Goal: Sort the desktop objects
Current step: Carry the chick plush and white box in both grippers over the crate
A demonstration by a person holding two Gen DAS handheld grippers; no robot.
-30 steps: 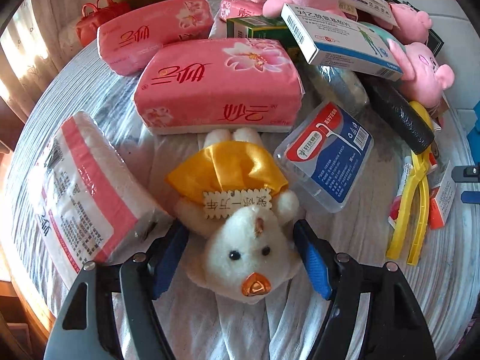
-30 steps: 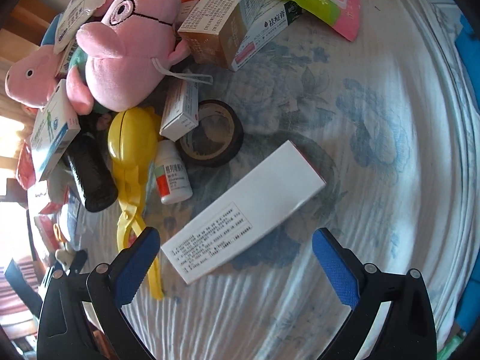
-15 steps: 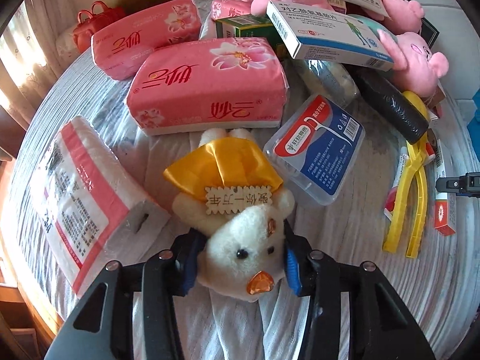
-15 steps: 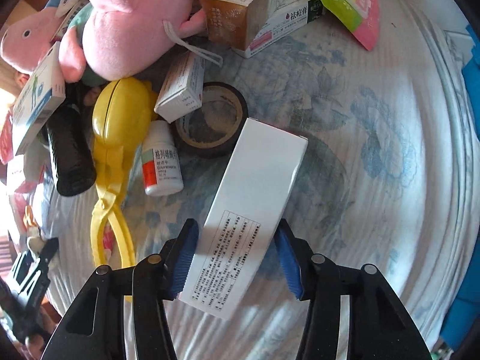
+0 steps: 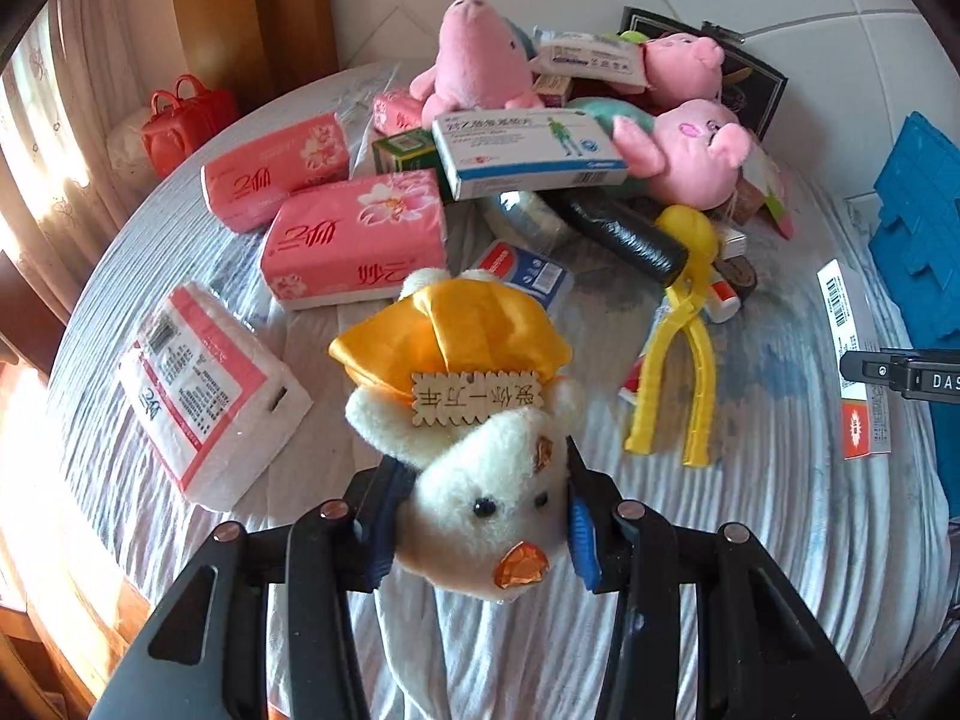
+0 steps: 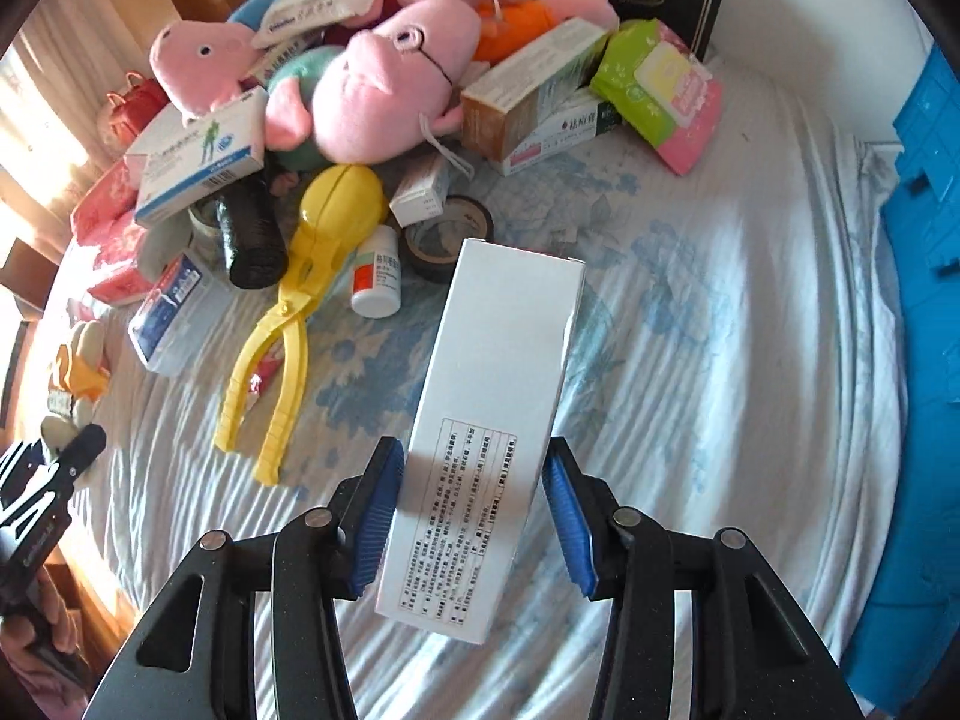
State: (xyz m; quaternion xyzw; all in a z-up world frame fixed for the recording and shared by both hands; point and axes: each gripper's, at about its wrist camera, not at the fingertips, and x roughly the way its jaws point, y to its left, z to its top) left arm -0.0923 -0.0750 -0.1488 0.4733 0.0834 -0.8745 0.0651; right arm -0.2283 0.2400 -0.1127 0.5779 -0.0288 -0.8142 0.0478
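Above the cloth-covered table [image 6: 750, 312], two items in your tongs — left gripper [image 5: 480, 519] clenched on the white plush toy [image 5: 480, 480] by its head, right gripper [image 6: 474, 516] clamping the long white box [image 6: 486, 432] near one end, both lifted clear for sorting.

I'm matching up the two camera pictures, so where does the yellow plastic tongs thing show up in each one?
Left wrist view: yellow tongs right of centre, handles toward the camera.
Right wrist view: yellow tongs left of centre, beside the held white box.
Shared landmark: black roll by the tongs' head.
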